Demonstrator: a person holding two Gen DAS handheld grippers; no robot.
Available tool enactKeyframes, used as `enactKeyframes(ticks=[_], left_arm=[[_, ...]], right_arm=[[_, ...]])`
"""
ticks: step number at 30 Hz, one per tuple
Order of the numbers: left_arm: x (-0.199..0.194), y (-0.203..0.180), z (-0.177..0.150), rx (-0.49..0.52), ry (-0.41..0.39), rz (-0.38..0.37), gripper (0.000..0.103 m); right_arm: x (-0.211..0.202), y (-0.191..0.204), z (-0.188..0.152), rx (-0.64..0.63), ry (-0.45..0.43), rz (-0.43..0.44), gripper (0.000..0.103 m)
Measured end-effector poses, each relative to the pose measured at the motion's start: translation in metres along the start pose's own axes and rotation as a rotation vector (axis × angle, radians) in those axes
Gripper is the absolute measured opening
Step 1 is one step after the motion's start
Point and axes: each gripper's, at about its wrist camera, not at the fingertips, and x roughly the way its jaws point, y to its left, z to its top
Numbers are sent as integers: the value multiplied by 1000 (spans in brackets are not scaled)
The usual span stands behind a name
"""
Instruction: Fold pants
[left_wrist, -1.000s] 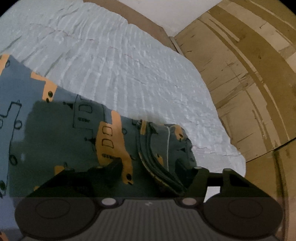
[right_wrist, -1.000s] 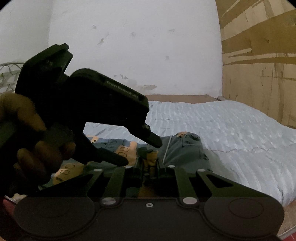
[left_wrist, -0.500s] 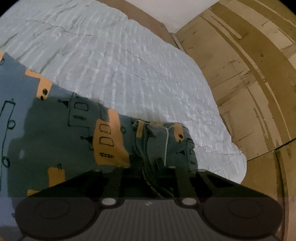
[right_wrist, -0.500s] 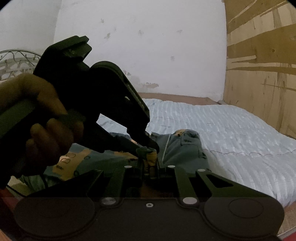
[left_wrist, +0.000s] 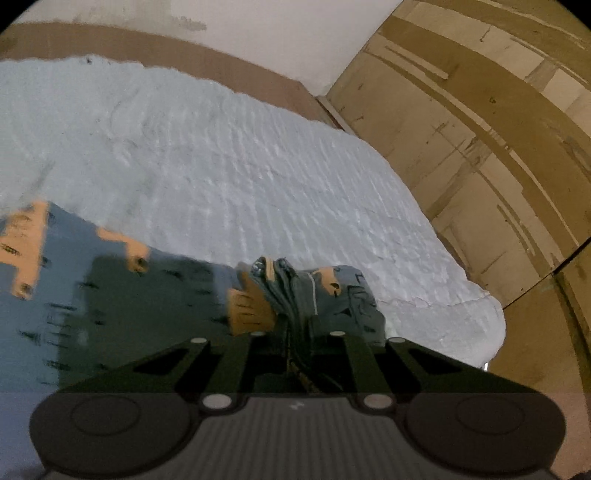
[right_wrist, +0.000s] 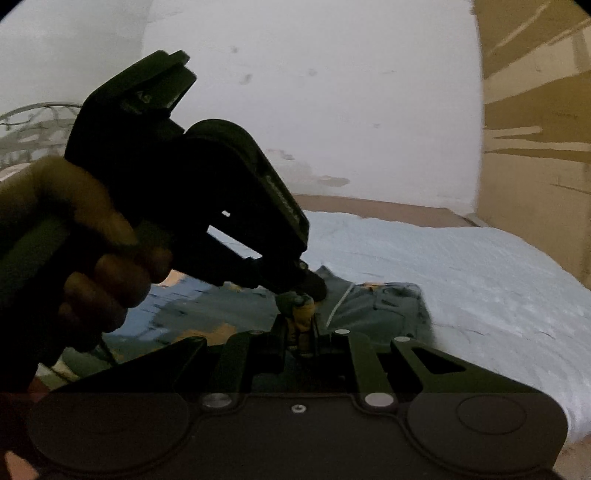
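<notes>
While both your left gripper (left_wrist: 295, 332) and right gripper (right_wrist: 300, 332) pinch the pants (left_wrist: 325, 299) bunched on the bed (left_wrist: 221, 155), lift them evenly, keeping layers aligned.

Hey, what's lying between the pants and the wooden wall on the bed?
Only bare blue bedspread. In the left wrist view it runs from the pants to the wooden wall with nothing on it; the right wrist view shows the same.

One pants (left_wrist: 110, 295); one bed (left_wrist: 221, 166); two grippers: left gripper (left_wrist: 295, 332), right gripper (right_wrist: 299, 328).
</notes>
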Motion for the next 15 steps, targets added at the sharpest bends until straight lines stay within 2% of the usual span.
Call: enactKeyframes(ticks=[10,15], left_arm=[[-59,40,2,9,-76,85,10],[-78,74,-3,-35,-79,135,10]], right_arm=[[12,43,19,-68,11,150,14],[25,67,19,-108,43,247,14]])
